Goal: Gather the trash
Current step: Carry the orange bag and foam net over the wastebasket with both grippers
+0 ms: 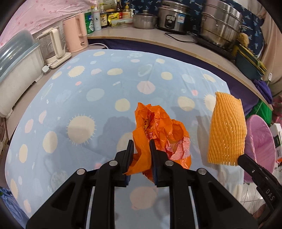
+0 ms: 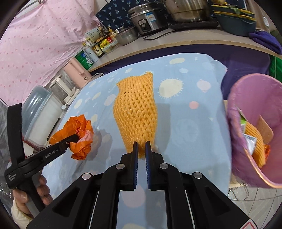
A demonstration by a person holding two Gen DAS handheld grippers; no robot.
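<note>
My left tool (image 1: 141, 142) is clamped on the crumpled orange bag (image 1: 158, 130), lifted above the blue-clothed bench (image 1: 70, 98). My right tool (image 2: 141, 143) pinches the yellow foam net (image 2: 135, 109) (bottom edge), beside the pink bin (image 2: 255, 98).

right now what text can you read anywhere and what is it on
"GenRobot.AI" on the left tool, along its arm.
"DAS" on the right tool, along its arm.
Small white print on the left tool's handle: too small to read.
Characters on the dark bottle label: too blurred to quote.
Labels on the green pack, yellow jar and rice cooker: too small.
Print on the orange bag: crumpled, unreadable.
</note>
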